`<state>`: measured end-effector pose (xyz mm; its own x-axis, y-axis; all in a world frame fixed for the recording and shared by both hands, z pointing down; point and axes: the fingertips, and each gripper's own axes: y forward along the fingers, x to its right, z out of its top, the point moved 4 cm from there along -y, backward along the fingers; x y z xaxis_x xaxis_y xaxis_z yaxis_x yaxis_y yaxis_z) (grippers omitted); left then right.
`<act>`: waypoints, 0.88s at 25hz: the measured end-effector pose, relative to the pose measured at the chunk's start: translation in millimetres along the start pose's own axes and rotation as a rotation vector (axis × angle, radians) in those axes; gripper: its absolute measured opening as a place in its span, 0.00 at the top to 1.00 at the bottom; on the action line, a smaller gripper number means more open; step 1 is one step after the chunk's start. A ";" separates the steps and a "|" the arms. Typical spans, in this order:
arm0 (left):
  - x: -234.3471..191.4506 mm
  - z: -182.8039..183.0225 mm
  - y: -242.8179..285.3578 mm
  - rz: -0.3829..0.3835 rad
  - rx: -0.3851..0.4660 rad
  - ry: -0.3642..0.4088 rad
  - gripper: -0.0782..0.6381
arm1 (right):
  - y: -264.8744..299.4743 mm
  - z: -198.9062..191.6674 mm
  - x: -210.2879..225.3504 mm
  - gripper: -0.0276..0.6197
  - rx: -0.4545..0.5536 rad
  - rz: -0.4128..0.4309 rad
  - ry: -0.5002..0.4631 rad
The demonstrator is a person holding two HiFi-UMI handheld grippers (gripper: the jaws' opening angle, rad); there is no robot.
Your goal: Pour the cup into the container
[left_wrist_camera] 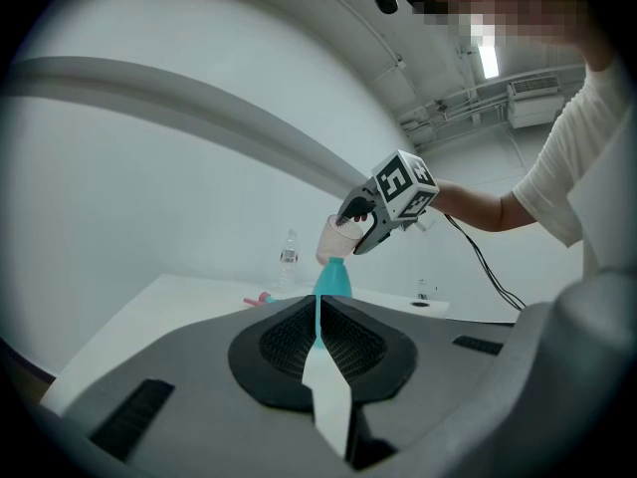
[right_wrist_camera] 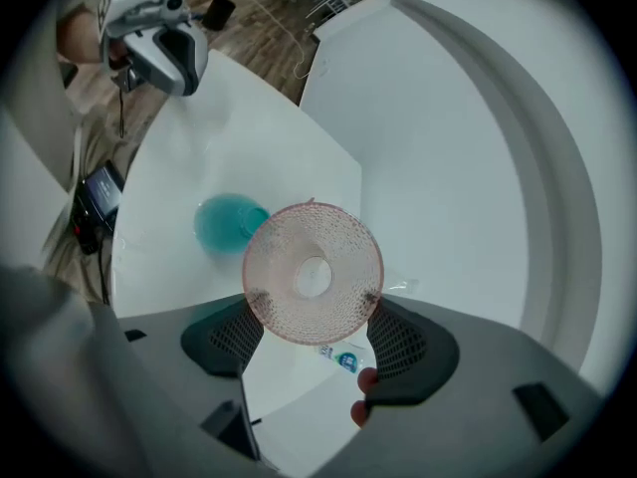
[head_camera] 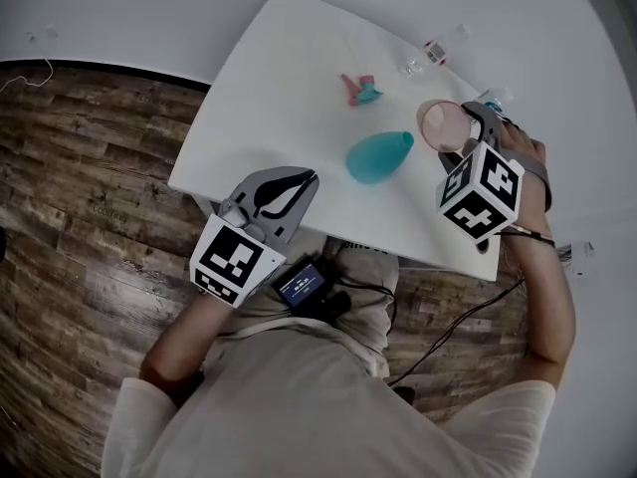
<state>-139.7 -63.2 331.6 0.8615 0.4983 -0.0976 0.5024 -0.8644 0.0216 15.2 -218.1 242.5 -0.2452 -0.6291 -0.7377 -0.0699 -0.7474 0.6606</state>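
A translucent pink cup (head_camera: 443,124) hangs tilted above the white table (head_camera: 269,88), and my right gripper (head_camera: 460,132) is shut on its sides. In the right gripper view the cup (right_wrist_camera: 314,272) fills the space between the pads; I cannot tell its contents. The teal container (head_camera: 378,156) stands at mid-table, just left of the cup, and shows beyond it as the teal container (right_wrist_camera: 227,222). My left gripper (head_camera: 299,182) hovers shut and empty at the table's near edge. In its view the container (left_wrist_camera: 333,279) stands straight beyond the jaws, with the cup (left_wrist_camera: 338,239) just above its neck.
A small pink and teal item (head_camera: 358,90) lies behind the container. A clear bottle (head_camera: 430,53) lies near the far edge, and another bottle (right_wrist_camera: 343,358) lies under the cup. A small screen device (head_camera: 302,285) and cables hang at the person's waist. Wood floor lies to the left.
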 end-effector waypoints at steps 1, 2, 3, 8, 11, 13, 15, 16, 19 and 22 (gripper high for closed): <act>3.0 2.9 3.0 -0.011 0.002 0.010 0.87 | -2.5 -3.0 -1.9 0.44 0.032 0.041 0.044; 6.6 6.7 6.3 -0.023 0.006 0.022 0.87 | -5.1 -6.0 -4.4 0.44 0.068 0.087 0.088; 10.9 11.1 9.9 -0.037 0.012 0.036 0.87 | -7.5 -9.1 -7.2 0.44 0.103 0.134 0.130; 43.9 34.3 33.7 -0.139 0.035 0.125 0.76 | -17.5 -26.4 -26.2 0.44 0.229 0.305 0.253; 73.0 41.6 53.4 -0.207 0.023 0.189 0.68 | -25.8 -36.2 -38.2 0.44 0.312 0.413 0.298; 91.9 38.5 66.1 -0.257 -0.008 0.226 0.62 | -33.1 -41.4 -47.1 0.44 0.373 0.481 0.331; 108.3 30.0 78.1 -0.295 -0.045 0.264 0.57 | -40.5 -45.2 -55.6 0.44 0.432 0.542 0.348; 115.4 26.0 83.6 -0.309 -0.061 0.281 0.55 | -44.0 -46.6 -59.4 0.44 0.461 0.570 0.347; 130.3 17.5 97.7 -0.330 -0.087 0.302 0.52 | -55.7 -50.9 -70.8 0.45 0.532 0.657 0.326; 138.2 10.6 111.5 -0.340 -0.107 0.288 0.52 | -60.0 -55.1 -78.3 0.46 0.561 0.703 0.330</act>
<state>34.5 -91.4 309.9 0.6238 0.7643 0.1635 0.7520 -0.6439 0.1408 91.8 -135.7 253.0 -0.1283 -0.9874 -0.0927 -0.4848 -0.0191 0.8744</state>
